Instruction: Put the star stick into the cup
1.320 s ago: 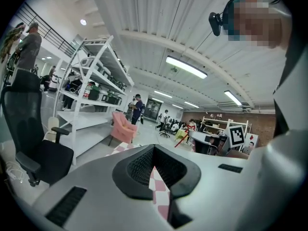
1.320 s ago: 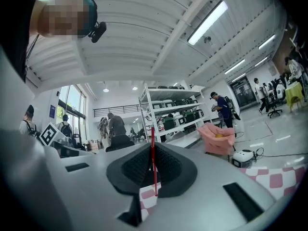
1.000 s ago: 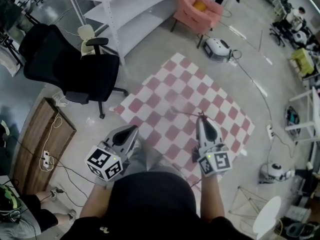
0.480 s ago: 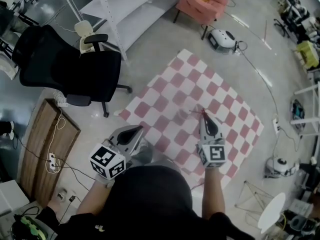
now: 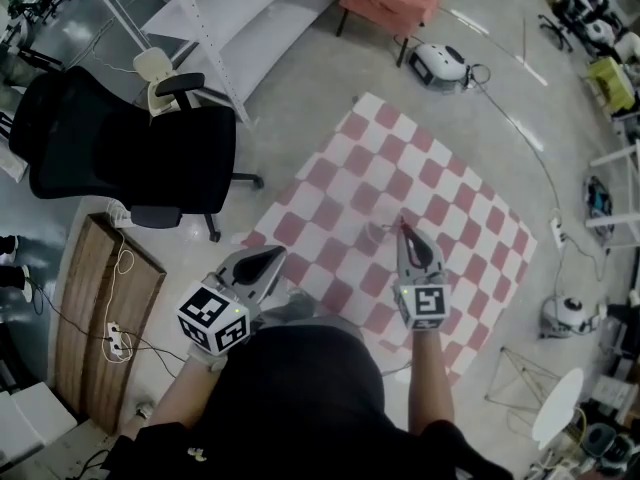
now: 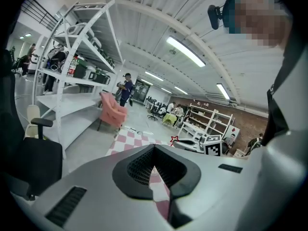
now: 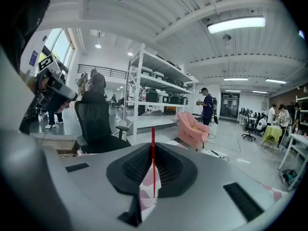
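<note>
the right gripper [image 7: 153, 150] had its jaws pressed together on the star stick [image 7: 153, 134], whose thin red shaft stood upright in the seam between them and poked out past the tips. that view showed only the shaft. the star [image 6: 174, 140] showed in the left gripper view alone, as a small red outline off the nose of the right gripper [image 6: 183, 143], above the checked mat [image 6: 126, 141].

the left gripper [image 6: 154, 151] had its jaws closed tip to tip with nothing between them; only a sliver of pink and white mat showed through the slit behind the tips.

from the head view both grippers hung over the near edge of the checked mat [image 5: 420, 178], the left gripper [image 5: 268, 258] well apart from the right gripper [image 5: 404, 230]. the stick was too thin to make out there. a faint clear shape, perhaps the cup [image 5: 376, 233], sat on the mat just beside the right gripper's tip; neither gripper view showed it.

a black office chair [image 5: 130, 158] stood off the mat on the left.
</note>
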Demonstrator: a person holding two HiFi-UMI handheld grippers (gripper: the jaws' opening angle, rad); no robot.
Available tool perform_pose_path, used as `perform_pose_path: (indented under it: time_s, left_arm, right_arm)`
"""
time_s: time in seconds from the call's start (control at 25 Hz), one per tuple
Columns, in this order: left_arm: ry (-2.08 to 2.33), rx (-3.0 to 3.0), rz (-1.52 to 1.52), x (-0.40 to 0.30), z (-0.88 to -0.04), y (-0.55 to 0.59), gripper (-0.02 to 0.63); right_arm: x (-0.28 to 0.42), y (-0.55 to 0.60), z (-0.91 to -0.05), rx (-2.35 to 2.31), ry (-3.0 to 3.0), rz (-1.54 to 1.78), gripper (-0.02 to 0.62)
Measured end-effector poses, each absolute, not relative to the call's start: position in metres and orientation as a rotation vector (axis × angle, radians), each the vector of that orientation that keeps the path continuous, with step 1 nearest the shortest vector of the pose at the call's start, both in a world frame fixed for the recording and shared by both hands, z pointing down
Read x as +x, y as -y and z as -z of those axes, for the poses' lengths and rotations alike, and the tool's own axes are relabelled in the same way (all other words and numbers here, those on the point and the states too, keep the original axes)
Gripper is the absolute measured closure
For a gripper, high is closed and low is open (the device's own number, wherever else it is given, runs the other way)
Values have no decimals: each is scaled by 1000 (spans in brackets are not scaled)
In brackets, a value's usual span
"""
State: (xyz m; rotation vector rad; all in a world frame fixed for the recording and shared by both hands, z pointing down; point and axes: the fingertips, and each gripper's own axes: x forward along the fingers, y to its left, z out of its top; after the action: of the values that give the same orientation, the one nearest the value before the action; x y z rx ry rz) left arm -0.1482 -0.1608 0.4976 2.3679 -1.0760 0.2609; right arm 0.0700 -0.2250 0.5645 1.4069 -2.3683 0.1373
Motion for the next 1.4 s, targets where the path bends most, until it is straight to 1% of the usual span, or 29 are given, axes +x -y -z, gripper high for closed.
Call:
perform_pose_path:
  time_s: [0.32, 0.68, 0.72, 0.84, 1.0, 1.16, 1.4]
  left_arm:
    - [1055, 2378, -255, -166, -498, 177, 566]
    - [1045, 2365, -248, -178, -505, 186, 566]
    - [1046, 2362, -246, -179, -506, 186, 566]
    - [1055, 2355, -238, -181, -505, 187, 566]
    - [1061, 2351, -231, -182, -502, 187, 566]
    - [1064, 2348, -222, -183, -502, 187, 566]
    - [1046, 2348, -194, -177, -500, 183, 566]
  right_arm:
    - [44, 232, -567, 1349, 2360, -90, 568]
    - [19, 240, -575, 1323, 2348, -122, 565]
    - [18, 241, -576, 1320, 2348, -134, 556]
    - [12, 244, -577, 1323, 2363, -157, 477]
    - [6, 242, -580, 1275, 2353, -171, 447]
    - [-3, 239, -589, 1206, 2342, -216, 390]
    - [-3, 230, -597, 1151, 2309, -220, 358]
